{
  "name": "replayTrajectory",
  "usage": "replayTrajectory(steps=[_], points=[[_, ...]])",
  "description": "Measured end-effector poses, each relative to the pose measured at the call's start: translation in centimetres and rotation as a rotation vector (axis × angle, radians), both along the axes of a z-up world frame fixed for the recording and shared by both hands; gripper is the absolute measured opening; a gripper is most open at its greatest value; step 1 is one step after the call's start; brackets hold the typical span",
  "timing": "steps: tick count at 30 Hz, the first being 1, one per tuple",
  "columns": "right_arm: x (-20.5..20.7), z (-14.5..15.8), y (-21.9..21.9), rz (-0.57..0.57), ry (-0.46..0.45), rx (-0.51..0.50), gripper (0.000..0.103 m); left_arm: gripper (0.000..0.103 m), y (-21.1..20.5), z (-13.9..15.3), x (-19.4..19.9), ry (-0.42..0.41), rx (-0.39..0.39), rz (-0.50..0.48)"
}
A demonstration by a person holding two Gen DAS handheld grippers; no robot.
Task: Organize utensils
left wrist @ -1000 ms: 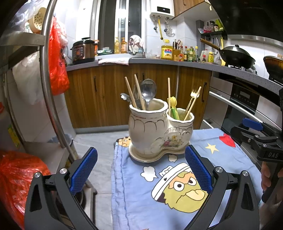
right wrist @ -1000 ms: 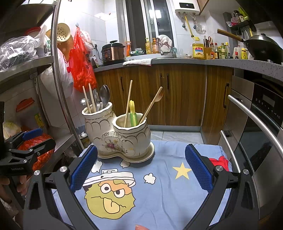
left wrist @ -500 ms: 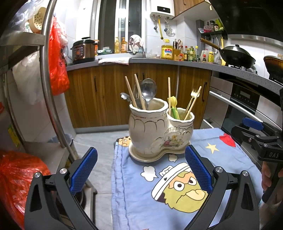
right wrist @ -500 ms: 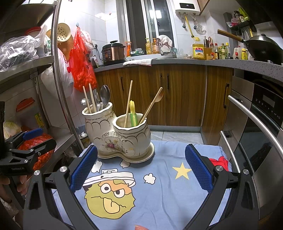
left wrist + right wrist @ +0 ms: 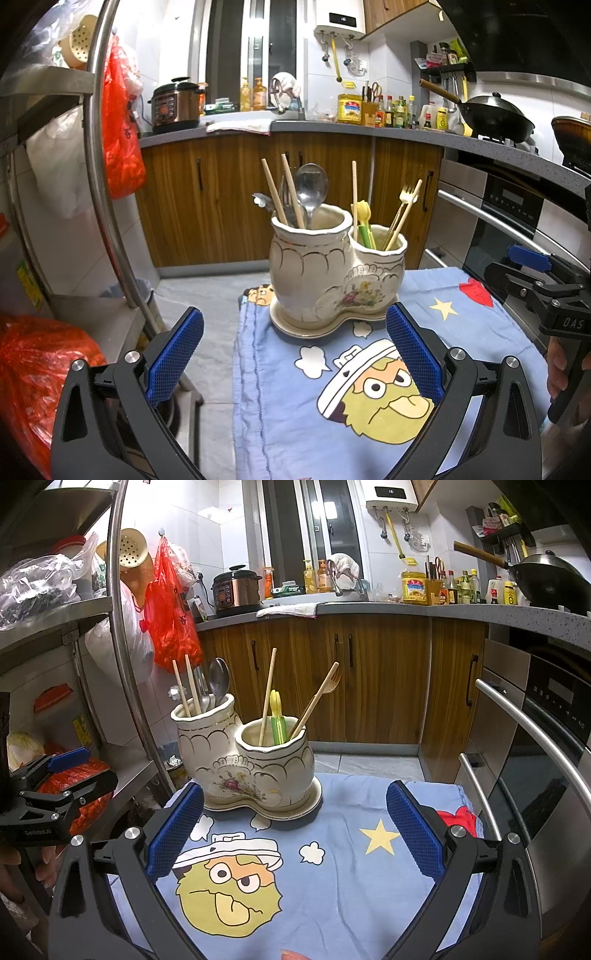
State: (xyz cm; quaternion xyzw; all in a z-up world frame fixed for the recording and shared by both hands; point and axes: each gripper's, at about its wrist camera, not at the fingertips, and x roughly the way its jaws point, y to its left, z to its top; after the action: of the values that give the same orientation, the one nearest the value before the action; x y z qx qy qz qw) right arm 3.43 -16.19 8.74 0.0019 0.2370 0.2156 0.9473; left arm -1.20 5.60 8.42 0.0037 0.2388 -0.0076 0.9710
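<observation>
A cream ceramic double-pot utensil holder (image 5: 332, 273) (image 5: 243, 764) stands on a blue cartoon cloth (image 5: 332, 391) (image 5: 332, 867). Its taller pot holds two wooden chopsticks (image 5: 275, 192) (image 5: 183, 688), a metal spoon (image 5: 311, 184) (image 5: 218, 681) and other metal cutlery. The shorter pot holds one chopstick (image 5: 354, 192) (image 5: 267, 694), a yellow-green utensil (image 5: 364, 225) (image 5: 277, 716) and a gold fork (image 5: 404, 206) (image 5: 317, 698). My left gripper (image 5: 293, 352) is open, short of the holder, with nothing between its fingers. My right gripper (image 5: 295, 832) is open too, and empty.
A steel shelf rack (image 5: 99, 155) (image 5: 122, 627) with red bags (image 5: 33, 373) stands left of the cloth. An oven with bar handles (image 5: 532, 738) is to the right. Wooden cabinets (image 5: 351, 672) and a cluttered counter lie behind. A person's hand holds each gripper handle.
</observation>
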Motion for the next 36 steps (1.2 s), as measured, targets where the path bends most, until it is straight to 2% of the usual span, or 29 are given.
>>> replayTrajectory(steps=[8,13,18,29,32,36], points=[[0.0,0.0,0.0,0.0,0.0,0.001,0.098,0.098,-0.1,-0.1,0.0,-0.007,0.028,0.017],[0.0,0.0,0.0,-0.001,0.001,0.001,0.098,0.098,0.2,0.1,0.1,0.0,0.011,0.02],[0.0,-0.1,0.0,-0.001,0.005,0.002,0.098,0.098,-0.1,0.3,-0.1,-0.027,0.038,0.018],[0.4,-0.9,-0.1,-0.004,0.026,0.0,0.098,0.098,-0.4,0.2,0.1,0.002,0.01,-0.002],[0.9,-1.2,-0.3,-0.004,0.054,0.005,0.098,0.098,-0.5,0.1,0.2,0.002,0.003,-0.005],[3.5,-3.3,-1.5,-0.056,0.163,-0.016,0.098,0.098,-0.6,-0.8,0.4,0.001,-0.004,-0.006]])
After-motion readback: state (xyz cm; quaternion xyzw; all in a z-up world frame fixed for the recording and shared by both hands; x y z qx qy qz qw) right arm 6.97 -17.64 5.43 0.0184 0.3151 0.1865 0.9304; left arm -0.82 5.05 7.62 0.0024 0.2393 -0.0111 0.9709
